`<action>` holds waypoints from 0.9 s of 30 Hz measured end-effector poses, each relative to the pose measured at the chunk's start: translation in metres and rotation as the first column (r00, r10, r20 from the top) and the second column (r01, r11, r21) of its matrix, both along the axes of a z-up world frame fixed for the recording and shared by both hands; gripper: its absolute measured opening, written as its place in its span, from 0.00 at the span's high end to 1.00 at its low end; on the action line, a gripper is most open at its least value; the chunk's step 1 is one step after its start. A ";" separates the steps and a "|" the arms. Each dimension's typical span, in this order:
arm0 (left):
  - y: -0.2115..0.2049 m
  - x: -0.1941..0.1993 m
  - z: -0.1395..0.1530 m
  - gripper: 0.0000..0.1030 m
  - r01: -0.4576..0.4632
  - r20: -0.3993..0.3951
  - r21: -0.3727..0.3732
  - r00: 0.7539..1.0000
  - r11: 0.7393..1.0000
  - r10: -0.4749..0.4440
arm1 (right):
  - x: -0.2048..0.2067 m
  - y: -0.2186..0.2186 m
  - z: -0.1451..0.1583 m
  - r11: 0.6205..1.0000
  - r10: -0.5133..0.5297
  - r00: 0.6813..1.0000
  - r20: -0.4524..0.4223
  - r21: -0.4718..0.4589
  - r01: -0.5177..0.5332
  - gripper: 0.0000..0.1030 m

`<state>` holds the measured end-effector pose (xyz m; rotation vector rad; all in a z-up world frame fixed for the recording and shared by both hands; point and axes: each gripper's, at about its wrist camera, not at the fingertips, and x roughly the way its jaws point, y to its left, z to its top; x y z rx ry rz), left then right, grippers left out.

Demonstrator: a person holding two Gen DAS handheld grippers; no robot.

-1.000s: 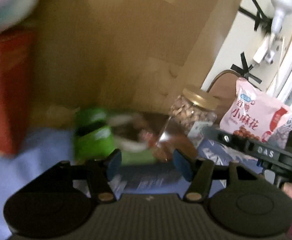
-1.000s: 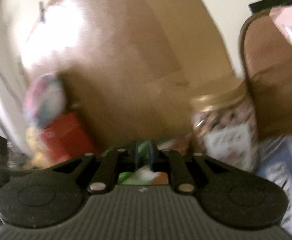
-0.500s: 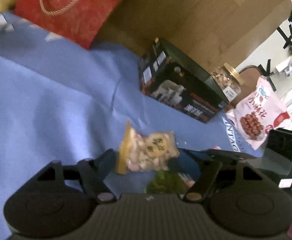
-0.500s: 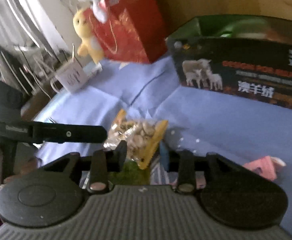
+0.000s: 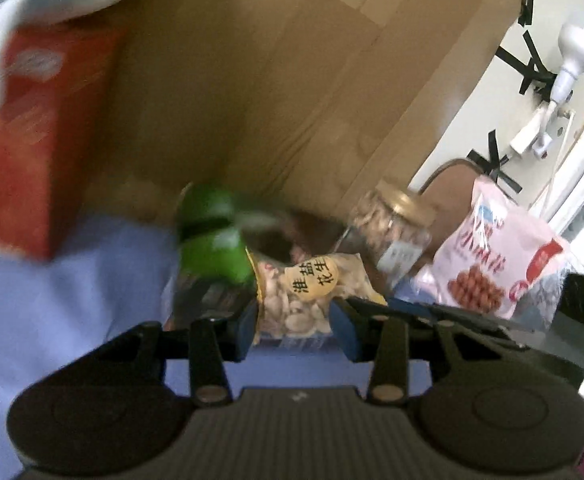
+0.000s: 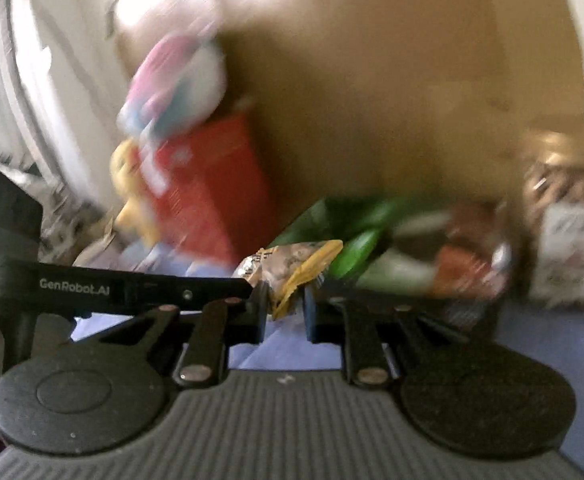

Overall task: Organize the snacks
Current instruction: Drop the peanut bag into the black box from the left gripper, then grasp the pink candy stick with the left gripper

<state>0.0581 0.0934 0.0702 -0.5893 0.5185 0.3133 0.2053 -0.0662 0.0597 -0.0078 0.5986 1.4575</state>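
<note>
The peanut packet [image 5: 308,292] is pinched between both tools: the left tool [image 5: 294,326] at its lower body, the right tool [image 6: 284,310] at a crimped yellow edge. It is judged light, soft and slippery, best held by the seam. Beyond the packet, the dark box [image 5: 207,300] holds green bags; the nut jar [image 5: 392,228] stands right of it.

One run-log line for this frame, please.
peanut packet in air | right gripper jaws pinch its yellow edge | left gripper jaws flank it, grip unclear | green-lined box ahead
</note>
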 end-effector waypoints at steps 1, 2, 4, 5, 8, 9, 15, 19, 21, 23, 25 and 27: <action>0.003 0.015 0.001 0.62 0.006 -0.001 0.006 1.000 1.000 -0.006 | 0.009 0.002 0.000 1.000 -0.024 1.000 0.005 0.007 0.024 0.80; 0.004 0.026 0.000 0.62 0.008 -0.005 0.011 1.000 1.000 -0.008 | 0.018 0.004 -0.001 0.999 -0.046 0.999 0.008 0.009 0.046 0.79; 0.007 0.049 -0.005 0.62 0.006 -0.021 0.022 1.000 1.000 -0.005 | 0.032 0.011 -0.005 0.997 -0.083 0.996 0.015 0.008 0.083 0.79; 0.008 0.059 -0.008 0.57 0.002 -0.035 0.029 0.999 1.000 -0.001 | 0.038 0.012 -0.007 0.995 -0.100 0.995 0.025 0.005 0.100 0.76; 0.005 0.075 -0.020 0.53 -0.003 -0.086 0.045 0.996 0.999 0.007 | 0.050 0.013 -0.017 0.984 -0.177 0.980 0.087 -0.017 0.179 0.73; 0.003 0.072 -0.021 0.53 -0.001 -0.083 0.042 0.996 0.999 0.004 | 0.053 0.008 -0.018 0.979 -0.200 0.975 0.096 -0.013 0.202 0.71; -0.025 0.012 -0.008 0.51 0.051 -0.016 0.057 0.999 0.997 -0.050 | 0.070 -0.057 -0.030 0.979 -0.194 0.970 -0.144 0.037 0.202 0.70; -0.050 -0.037 -0.017 0.49 0.067 -0.017 -0.011 0.998 0.998 -0.067 | 0.055 -0.087 -0.065 0.990 -0.139 0.955 -0.263 -0.037 0.134 0.70; -0.063 -0.054 -0.031 0.49 0.061 -0.061 -0.064 0.996 0.996 -0.065 | 0.049 -0.088 -0.078 0.991 -0.135 0.936 -0.324 -0.065 0.121 0.70; -0.074 -0.066 -0.044 0.53 0.059 -0.111 -0.115 0.991 0.992 -0.072 | 0.042 -0.086 -0.084 0.989 -0.143 0.936 -0.321 -0.078 0.125 0.70; -0.082 -0.075 -0.054 0.53 0.060 -0.115 -0.171 0.990 0.984 -0.080 | 0.040 -0.085 -0.088 0.990 -0.133 0.936 -0.327 -0.085 0.111 0.72; -0.085 -0.079 -0.061 0.53 0.057 -0.105 -0.204 0.991 0.977 -0.080 | 0.035 -0.079 -0.091 0.990 -0.128 0.936 -0.328 -0.099 0.101 0.74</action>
